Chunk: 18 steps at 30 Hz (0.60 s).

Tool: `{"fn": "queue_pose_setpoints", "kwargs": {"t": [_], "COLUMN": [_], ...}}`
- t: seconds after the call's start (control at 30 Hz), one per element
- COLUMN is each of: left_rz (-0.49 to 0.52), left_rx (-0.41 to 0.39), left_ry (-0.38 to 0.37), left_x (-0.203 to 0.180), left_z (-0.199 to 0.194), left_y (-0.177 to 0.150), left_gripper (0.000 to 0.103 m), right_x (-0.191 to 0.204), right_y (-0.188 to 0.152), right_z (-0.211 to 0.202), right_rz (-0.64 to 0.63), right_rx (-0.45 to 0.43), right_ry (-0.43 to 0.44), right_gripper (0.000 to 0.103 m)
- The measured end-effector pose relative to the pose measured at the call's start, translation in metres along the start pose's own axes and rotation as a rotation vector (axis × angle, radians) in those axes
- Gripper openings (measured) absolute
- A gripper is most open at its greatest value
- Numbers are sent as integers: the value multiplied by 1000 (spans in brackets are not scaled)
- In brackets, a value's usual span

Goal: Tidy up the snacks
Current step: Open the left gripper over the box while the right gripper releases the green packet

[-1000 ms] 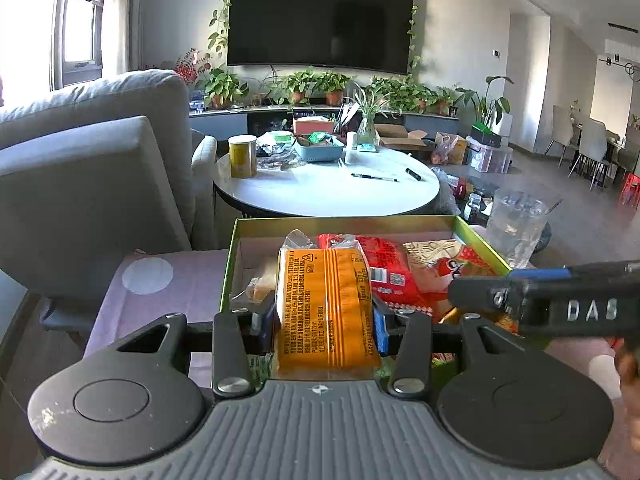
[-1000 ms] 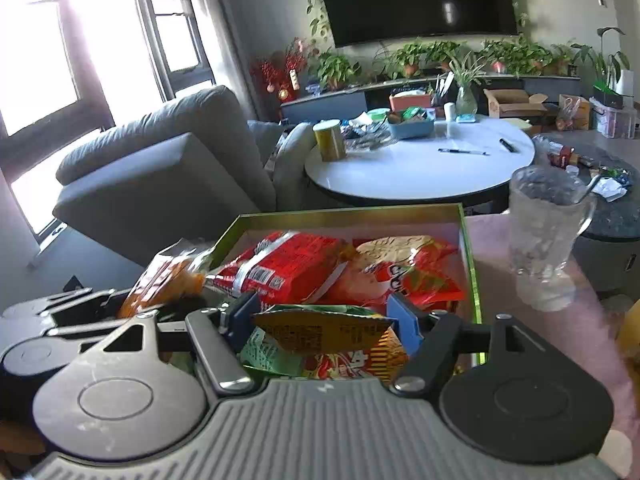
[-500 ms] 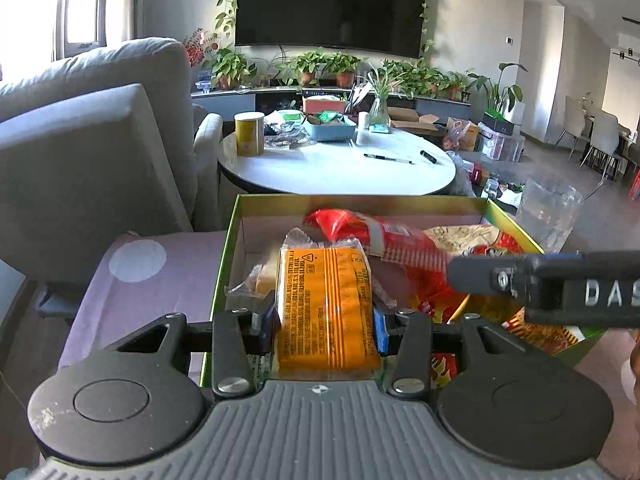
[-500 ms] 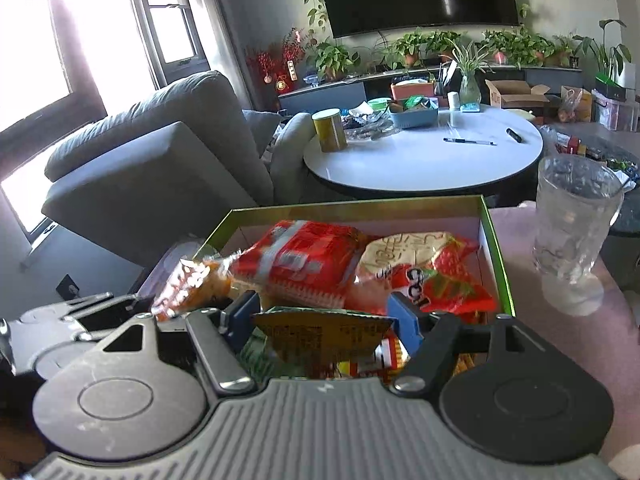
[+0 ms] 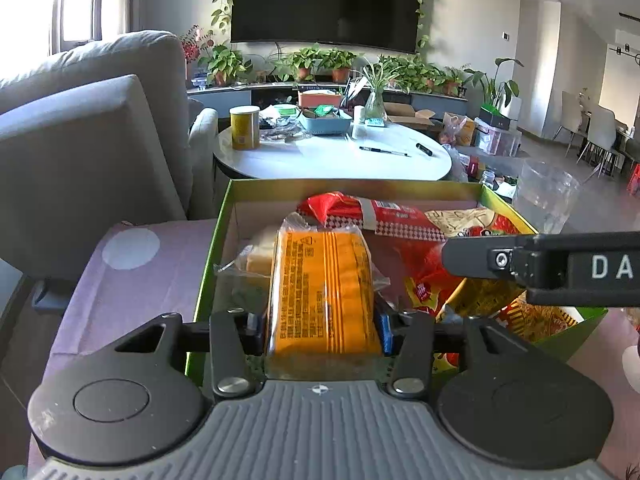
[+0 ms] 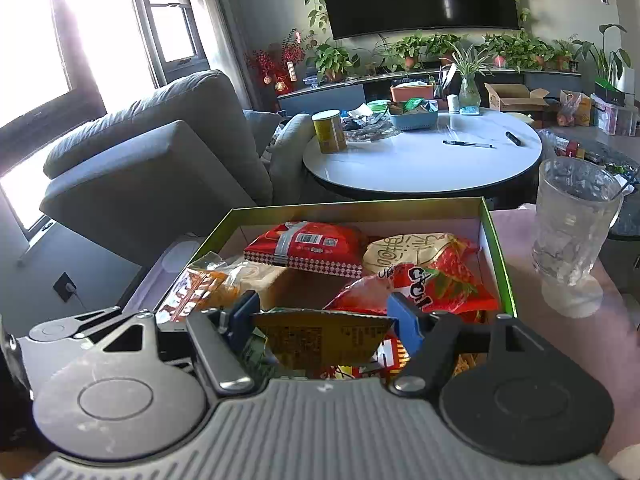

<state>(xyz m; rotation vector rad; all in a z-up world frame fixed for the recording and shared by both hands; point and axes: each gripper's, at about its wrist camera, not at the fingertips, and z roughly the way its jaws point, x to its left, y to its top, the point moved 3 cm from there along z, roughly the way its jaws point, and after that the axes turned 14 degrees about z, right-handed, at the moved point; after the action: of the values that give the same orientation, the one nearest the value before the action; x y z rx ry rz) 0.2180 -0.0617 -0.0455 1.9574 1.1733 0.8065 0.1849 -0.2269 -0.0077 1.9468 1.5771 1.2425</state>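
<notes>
right gripper (image 6: 324,320) clamps yellow packet (image 6: 322,340) over box (image 6: 496,248).

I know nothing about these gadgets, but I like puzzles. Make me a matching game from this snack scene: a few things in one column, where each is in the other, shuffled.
Things:
1. orange snack packet
2. red packet with a checkered edge
3. clear glass tumbler
4. yellow canister

Places:
A. on the round white table
B. between the left gripper fingers
C. standing outside the green box, to its right
D. lying at the far end inside the green box

Pairs: 1-B, 2-D, 3-C, 4-A
</notes>
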Motion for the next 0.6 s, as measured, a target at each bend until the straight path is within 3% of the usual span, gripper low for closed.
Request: {"fn": "queue_pose_setpoints", "kwargs": {"t": [0.33,0.4,0.6], "left_rz": [3,5,24], "left_rx": [-3,-22,-59], "left_ry": [-18,-8,17], "left_x": [-1,0,3], "left_z": [-2,-9,-29], "left_y": [-8,-8,-10], "left_gripper": [69,79,83], "right_x": [-3,-5,-2], "right_y": [-1,-1,-1], "right_z": [-3,-5,-10], "right_rz": [13,32,31], "right_rx": [7,11,9], "right_ry": [13,16,23], "right_gripper": [60,60,60]}}
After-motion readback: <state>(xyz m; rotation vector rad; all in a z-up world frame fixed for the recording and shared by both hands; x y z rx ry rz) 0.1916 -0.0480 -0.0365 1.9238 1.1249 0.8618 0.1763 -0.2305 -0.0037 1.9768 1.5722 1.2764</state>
